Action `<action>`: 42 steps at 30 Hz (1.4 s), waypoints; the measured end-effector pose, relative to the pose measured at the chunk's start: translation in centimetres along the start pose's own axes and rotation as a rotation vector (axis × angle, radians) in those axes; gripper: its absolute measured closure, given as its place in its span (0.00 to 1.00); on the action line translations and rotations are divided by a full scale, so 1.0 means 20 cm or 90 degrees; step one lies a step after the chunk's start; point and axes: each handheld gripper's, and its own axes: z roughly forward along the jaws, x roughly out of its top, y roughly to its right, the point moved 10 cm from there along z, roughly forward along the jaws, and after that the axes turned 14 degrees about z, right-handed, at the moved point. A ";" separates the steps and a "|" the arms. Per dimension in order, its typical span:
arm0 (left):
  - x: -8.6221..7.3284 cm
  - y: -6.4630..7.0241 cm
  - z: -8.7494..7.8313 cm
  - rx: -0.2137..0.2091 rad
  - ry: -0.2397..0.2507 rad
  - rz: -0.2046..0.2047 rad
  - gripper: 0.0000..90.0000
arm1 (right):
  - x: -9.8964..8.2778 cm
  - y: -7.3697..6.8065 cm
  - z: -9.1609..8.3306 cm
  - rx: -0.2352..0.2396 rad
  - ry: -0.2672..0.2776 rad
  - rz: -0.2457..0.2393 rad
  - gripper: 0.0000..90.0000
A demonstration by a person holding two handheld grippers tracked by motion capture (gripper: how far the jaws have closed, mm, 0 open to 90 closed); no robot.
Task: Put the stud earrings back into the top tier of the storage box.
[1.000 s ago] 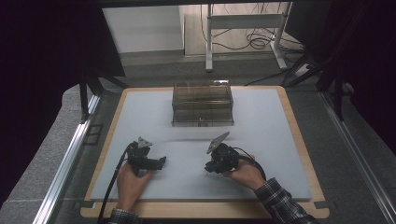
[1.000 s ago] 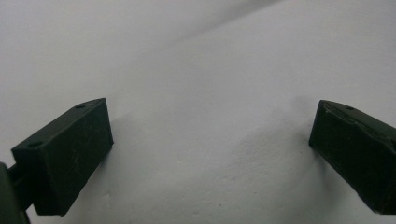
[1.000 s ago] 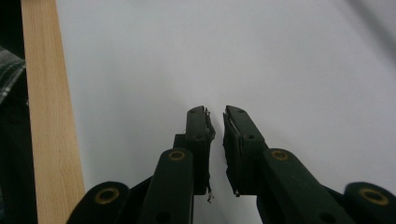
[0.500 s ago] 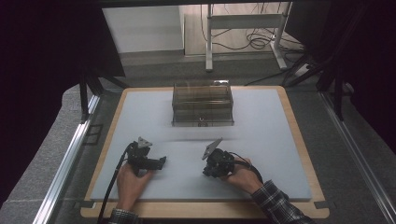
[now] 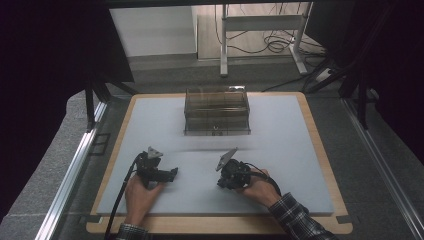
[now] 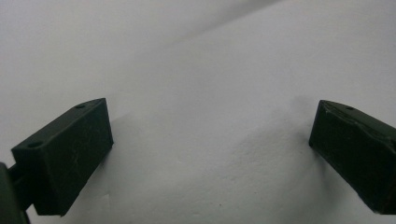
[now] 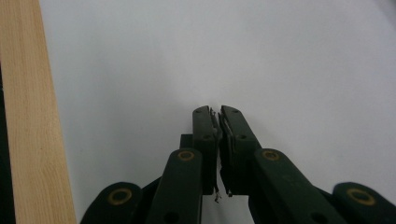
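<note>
My left gripper (image 5: 167, 174) rests in a hand on the white mat (image 5: 280, 150), near the front left. In the left gripper view this gripper (image 6: 210, 140) is open, its jaws far apart, with bare mat between them. My right gripper (image 5: 226, 179) is held by the other hand at the front centre, a grey three-cornered plate on top of it. In the right gripper view that gripper (image 7: 218, 113) is shut with its pads pressed together and nothing seen between them.
A clear brownish plastic box (image 5: 216, 111) stands at the back middle of the mat. A wooden board edge (image 5: 320, 145) frames the mat; the board edge (image 7: 28, 116) runs along the left of the right gripper view. Metal rails flank the table.
My right gripper has shifted a little toward the front edge and slightly left. The left gripper has stayed in place.
</note>
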 end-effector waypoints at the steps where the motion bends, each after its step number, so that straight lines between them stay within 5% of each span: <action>1: 0.00 0.00 0.00 0.000 0.000 0.000 0.00 | 0.00 0.00 -0.01 0.002 0.002 0.002 0.93; 16: 0.00 0.00 0.00 0.001 0.004 -0.003 0.00 | 0.08 0.05 -0.10 0.014 0.033 0.022 0.93; 42: 0.00 0.00 0.00 0.001 0.002 -0.001 0.00 | 0.32 0.21 -0.28 -0.013 0.100 0.042 0.92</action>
